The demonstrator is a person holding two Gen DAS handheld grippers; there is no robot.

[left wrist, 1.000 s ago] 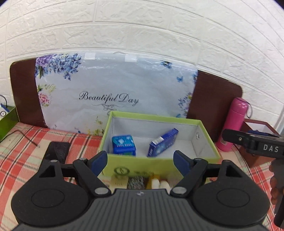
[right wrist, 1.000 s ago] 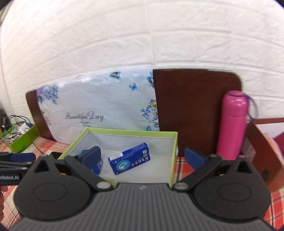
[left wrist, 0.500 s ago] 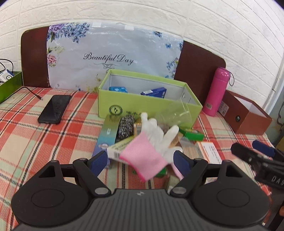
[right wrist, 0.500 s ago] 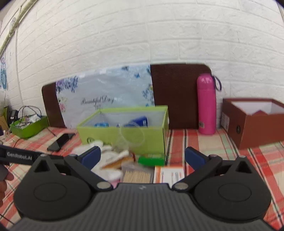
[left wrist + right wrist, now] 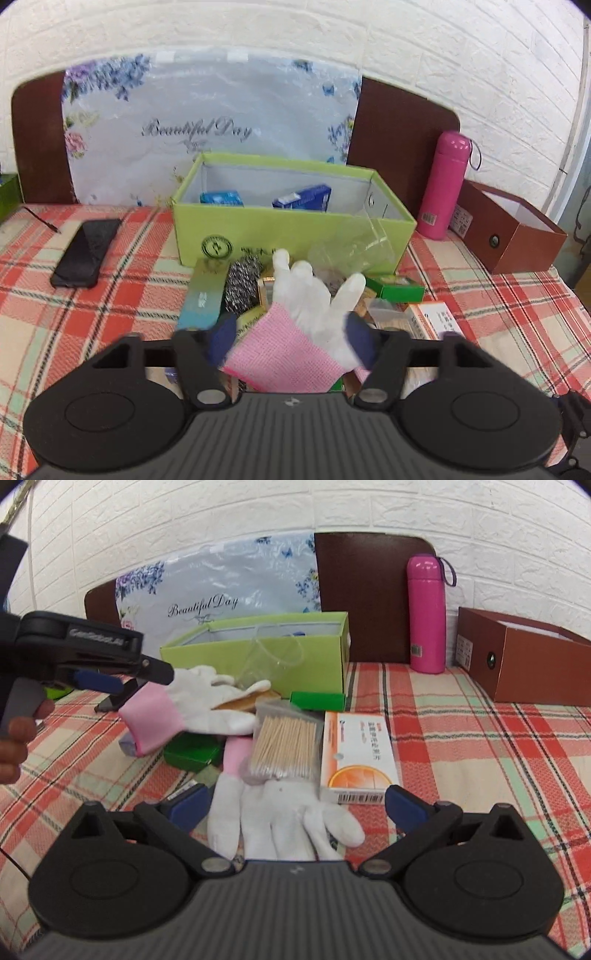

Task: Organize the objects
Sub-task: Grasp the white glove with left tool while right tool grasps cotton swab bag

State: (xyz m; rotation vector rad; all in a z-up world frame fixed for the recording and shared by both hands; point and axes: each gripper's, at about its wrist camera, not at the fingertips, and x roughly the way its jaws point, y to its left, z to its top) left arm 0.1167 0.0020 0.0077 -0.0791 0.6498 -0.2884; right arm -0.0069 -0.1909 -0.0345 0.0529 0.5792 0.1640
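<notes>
Left gripper (image 5: 291,338) has its jaws closing with the pink cuff of a white glove (image 5: 314,302) sitting between the blue pads; can't tell from the blur if they're actually pinching it yet. Right gripper (image 5: 295,806) is spread wide and holds nothing, its pads either side of a second glove (image 5: 280,823) that lies flat on the checked cloth (image 5: 480,746), fingers toward the camera.

The right view gives the side angle you don't get from the left: the first glove's cuff is raised off the pile, fingers trailing over the clutter, and you can see a person's hand (image 5: 14,742) on the left tool's handle. It also shows a clear pack of cotton swabs (image 5: 284,749) lying on the second glove's cuff, an orange box (image 5: 354,753) just beside it, and two small green boxes (image 5: 192,755).

The left view looks down into the green bin (image 5: 291,229) behind the pile: two blue packs (image 5: 301,197) are inside. It also catches a steel scrubber (image 5: 242,282) and a long teal box (image 5: 203,295) in front of the bin, a clear plastic cup (image 5: 354,251) leaning at the bin's front wall, and a phone (image 5: 86,251) well off to the left.

Both views show the pink bottle (image 5: 424,613) and the brown box (image 5: 524,661) off to the right, by the wall.
</notes>
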